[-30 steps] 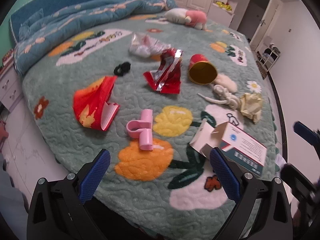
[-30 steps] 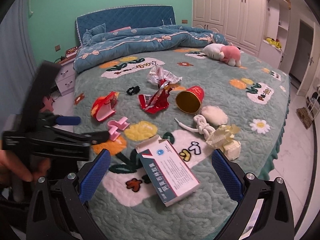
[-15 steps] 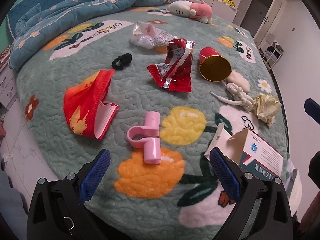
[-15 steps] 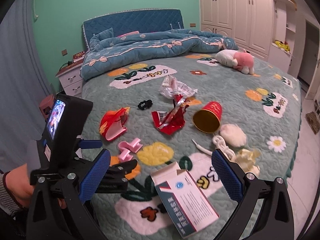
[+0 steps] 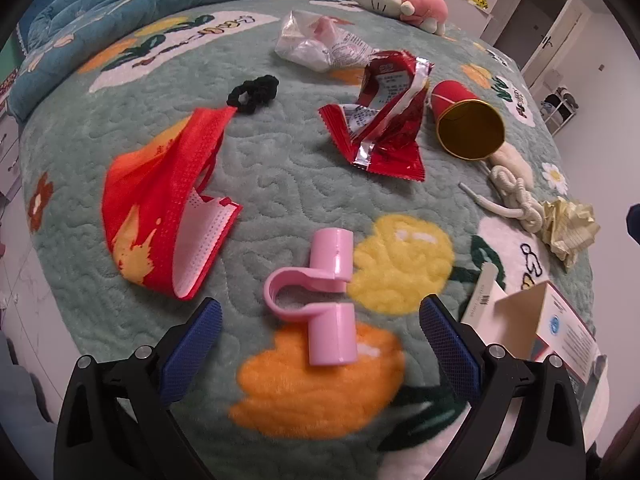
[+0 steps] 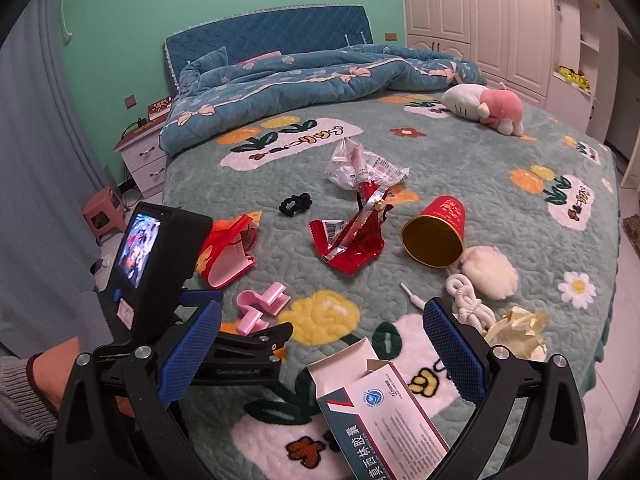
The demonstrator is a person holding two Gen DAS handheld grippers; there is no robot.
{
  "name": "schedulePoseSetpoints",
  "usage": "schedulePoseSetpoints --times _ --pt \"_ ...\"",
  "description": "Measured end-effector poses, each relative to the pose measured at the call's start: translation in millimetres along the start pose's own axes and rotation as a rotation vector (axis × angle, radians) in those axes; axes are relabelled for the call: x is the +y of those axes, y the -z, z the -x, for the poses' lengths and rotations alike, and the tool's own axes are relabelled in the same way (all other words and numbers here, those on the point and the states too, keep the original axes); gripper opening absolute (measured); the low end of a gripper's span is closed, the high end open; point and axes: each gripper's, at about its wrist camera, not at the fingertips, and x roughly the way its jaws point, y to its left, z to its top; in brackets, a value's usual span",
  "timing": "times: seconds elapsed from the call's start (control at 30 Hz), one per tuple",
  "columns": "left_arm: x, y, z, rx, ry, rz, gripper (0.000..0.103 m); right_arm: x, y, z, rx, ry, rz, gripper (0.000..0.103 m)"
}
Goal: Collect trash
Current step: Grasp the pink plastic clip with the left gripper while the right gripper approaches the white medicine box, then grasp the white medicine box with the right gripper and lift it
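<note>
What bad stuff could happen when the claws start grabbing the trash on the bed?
The left claw is open around the pink clip, which may not be trash. The red cup lies on its side and could roll. The open box sits near the bed's edge and might get knocked off.

Both grippers, left (image 5: 316, 322) and right (image 6: 320, 326), have black arms, silver screws and blue textured pads (image 6: 450, 350). The left shows a lit screen, "GenRobot.AI" lettering, and a grey-sleeved hand (image 6: 60, 376).
</note>
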Motion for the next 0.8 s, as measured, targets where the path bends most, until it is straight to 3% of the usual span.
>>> schedulePoseSetpoints --times 0.1,0.17,0.23,0.3,0.47,0.57,0.8 --pt "1.6 -1.7 -8.4 0.012 -0.006 0.002 0.097 -1.5 0.0 -4.9 0.007 -0.005 -0.006 0.099" --pt "2.9 -1.9 -12.6 0.016 -0.016 0.001 0.086 -2.6 0.1 -7.0 0.009 -0.009 -0.011 0.099" --pt "4.0 -2.6 -14.5 0.015 -0.027 -0.004 0.084 -2.9 0.3 -7.9 0.009 -0.009 -0.012 0.099" --pt "5.0 -1.8 -14.8 0.010 -0.047 -0.006 0.073 -3.0 0.2 -8.5 0.011 -0.012 -0.012 0.099" --pt "6.2 -1.5 -14.6 0.002 -0.085 -0.032 0.059 -3.0 0.9 -15.6 0.020 -0.013 -0.014 0.099" --pt "5.3 0.1 -12.6 -0.011 -0.110 -0.046 0.045 -3.2 1.2 -17.7 0.023 -0.015 -0.014 0.099" --pt "3.4 2.0 -7.6 -0.020 -0.109 -0.064 0.044 -4.8 4.3 -16.6 0.026 -0.008 -0.016 0.099"
